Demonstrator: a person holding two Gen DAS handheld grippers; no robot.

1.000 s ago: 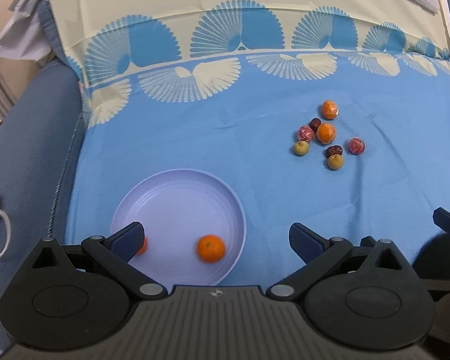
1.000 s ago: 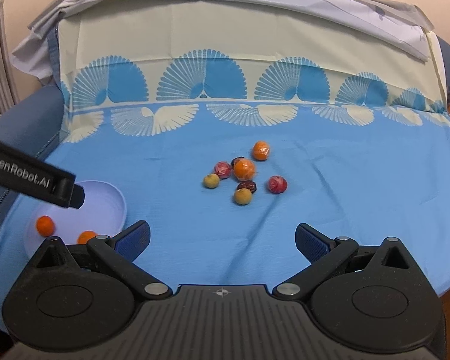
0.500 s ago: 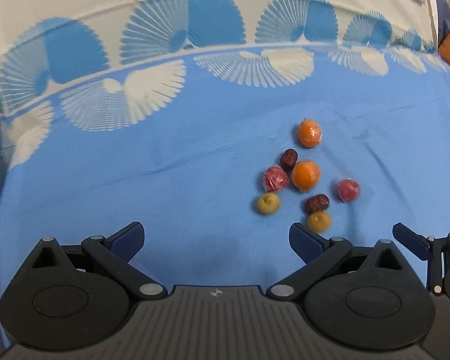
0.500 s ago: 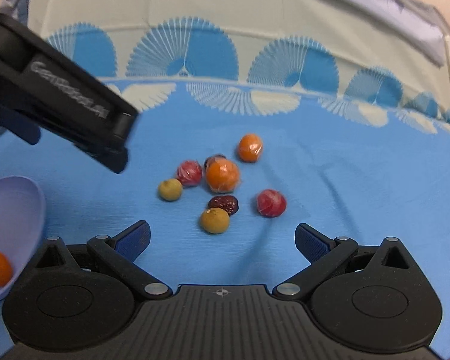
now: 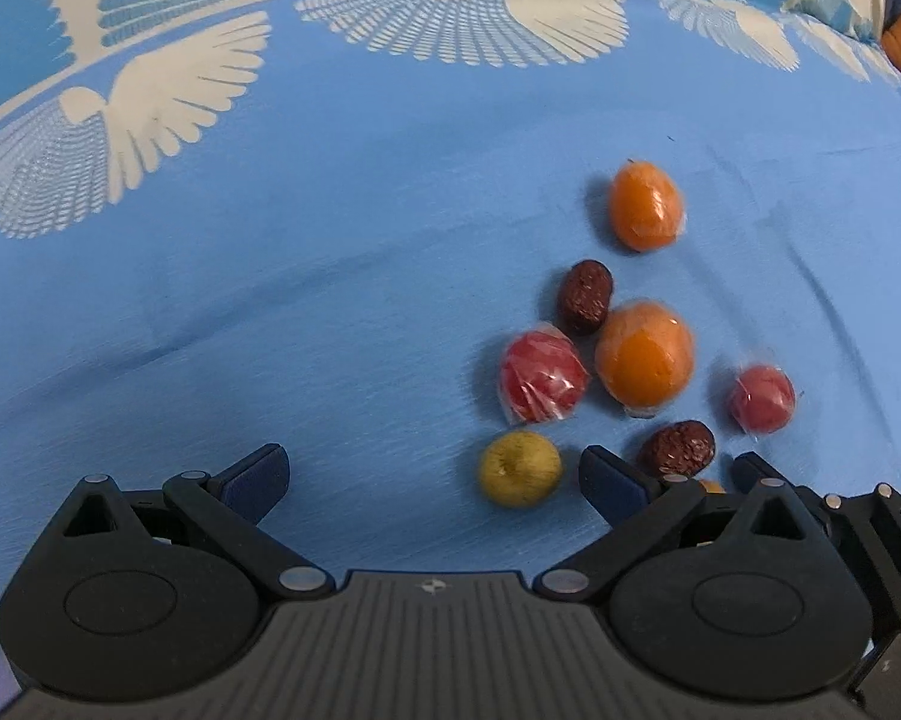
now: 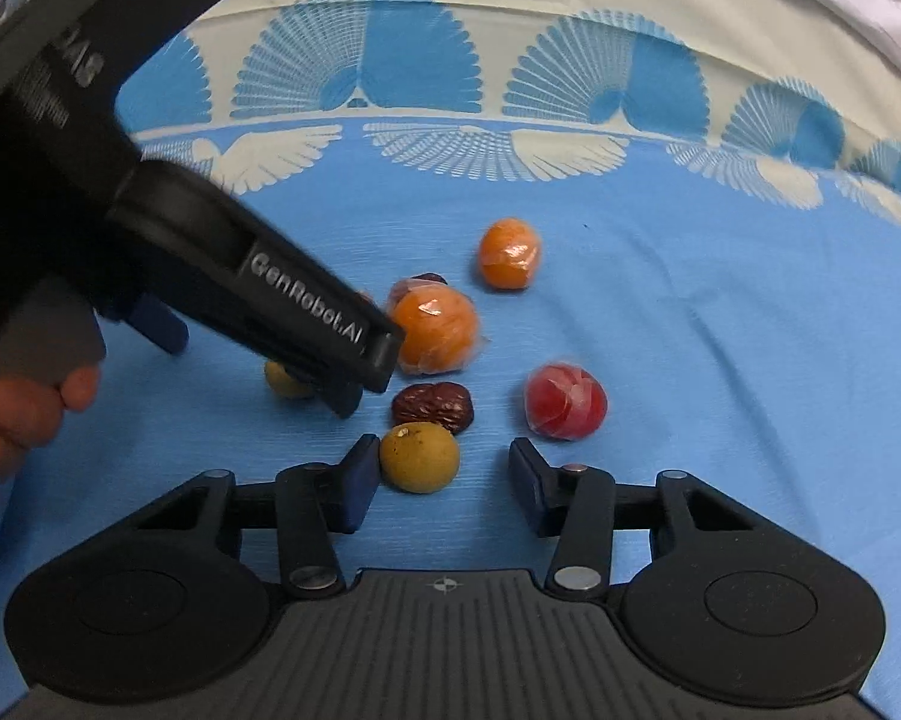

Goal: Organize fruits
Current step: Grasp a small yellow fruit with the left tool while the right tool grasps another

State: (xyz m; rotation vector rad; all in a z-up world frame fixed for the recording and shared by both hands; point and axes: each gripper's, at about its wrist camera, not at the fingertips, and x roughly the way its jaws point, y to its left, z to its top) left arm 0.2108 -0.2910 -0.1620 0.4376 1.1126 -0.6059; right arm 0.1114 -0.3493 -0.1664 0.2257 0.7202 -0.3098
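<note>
Hovering low over the blue cloth (image 6: 720, 312), the right gripper (image 6: 441, 474) spreads its fingers around a yellow-green fruit (image 6: 419, 457), not clamped; the left gripper (image 5: 432, 474) gapes wide, empty, beside another yellowish fruit (image 5: 519, 468).

Right hand-held gripper (image 6: 441, 483) narrower, nearer yellow fruit (image 6: 419, 457)

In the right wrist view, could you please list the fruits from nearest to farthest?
Yellow-green fruit between the right gripper fingers → dark red date → large wrapped orange → small wrapped orange.
</note>
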